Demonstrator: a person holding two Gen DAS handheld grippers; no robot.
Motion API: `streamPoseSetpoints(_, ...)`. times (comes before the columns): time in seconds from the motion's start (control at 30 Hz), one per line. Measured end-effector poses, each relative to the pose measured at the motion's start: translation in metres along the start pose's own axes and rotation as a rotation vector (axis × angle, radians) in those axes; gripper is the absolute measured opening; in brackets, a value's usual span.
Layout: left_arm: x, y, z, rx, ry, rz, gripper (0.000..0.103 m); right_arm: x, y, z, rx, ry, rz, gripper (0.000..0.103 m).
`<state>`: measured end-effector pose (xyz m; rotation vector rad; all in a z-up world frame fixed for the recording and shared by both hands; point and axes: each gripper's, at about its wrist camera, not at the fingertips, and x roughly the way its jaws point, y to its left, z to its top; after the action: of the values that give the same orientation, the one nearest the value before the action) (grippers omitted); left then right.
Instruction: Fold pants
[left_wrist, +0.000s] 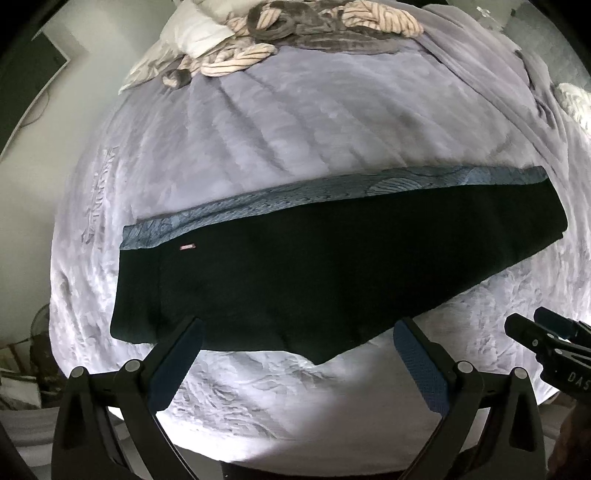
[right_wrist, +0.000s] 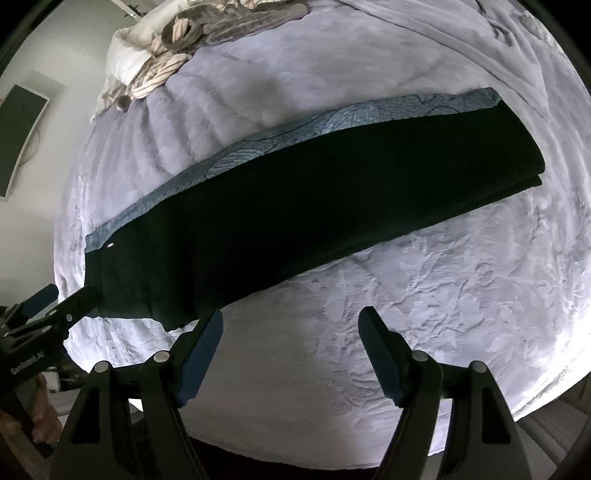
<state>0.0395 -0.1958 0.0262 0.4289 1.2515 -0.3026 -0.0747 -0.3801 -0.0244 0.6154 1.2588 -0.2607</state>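
Dark pants (left_wrist: 332, 266) with a blue patterned strip (left_wrist: 332, 186) along their far edge lie flat, folded lengthwise, across a pale grey bedspread (left_wrist: 295, 122). In the right wrist view the same pants (right_wrist: 295, 206) run from lower left to upper right. My left gripper (left_wrist: 299, 328) hovers above the near edge of the pants, open, with nothing between its fingers. My right gripper (right_wrist: 291, 317) hangs open over bare bedspread (right_wrist: 443, 295) just past the near corner of the pants, holding nothing. Each gripper shows at the edge of the other's view: the right gripper (left_wrist: 535, 332) and the left gripper (right_wrist: 55, 310).
A heap of striped and grey cloth (left_wrist: 295, 22) and a white pillow (left_wrist: 195, 29) lie at the head of the bed. A dark screen (right_wrist: 18, 136) hangs on the wall at left. Clutter (left_wrist: 22, 369) stands on the floor beside the bed's left side.
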Motion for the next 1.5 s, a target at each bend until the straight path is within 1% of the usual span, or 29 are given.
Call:
streamPoseSetpoints(0.47,-0.008,-0.062,0.015,0.065,0.015,0.052,0.103,-0.007,-0.060,0.011,0.052,-0.001,0.026,0.079)
streamPoseSetpoints(0.73,-0.014,-0.085,0.020,0.075,0.050,0.059,0.103,-0.011,-0.083,0.017,0.055,0.006,0.041,0.079)
streamPoseSetpoints(0.87,-0.019,-0.094,0.022,0.081,0.065,0.055,0.103,-0.012,-0.087,0.019,0.051,0.006,0.052,0.079)
streamPoseSetpoints(1.13,-0.024,-0.105,0.020,0.075,0.070,0.060,0.103,-0.016,-0.091,0.023,0.038,-0.002,0.077,0.079)
streamPoseSetpoints(1.3,-0.024,-0.108,0.016,0.064,0.076,0.061,0.103,-0.023,-0.088,0.028,-0.014,-0.016,0.030,0.079)
streamPoseSetpoints(1.5,-0.024,-0.116,0.011,0.074,0.091,0.076,0.103,-0.036,-0.083,0.036,-0.063,-0.061,-0.007,0.079)
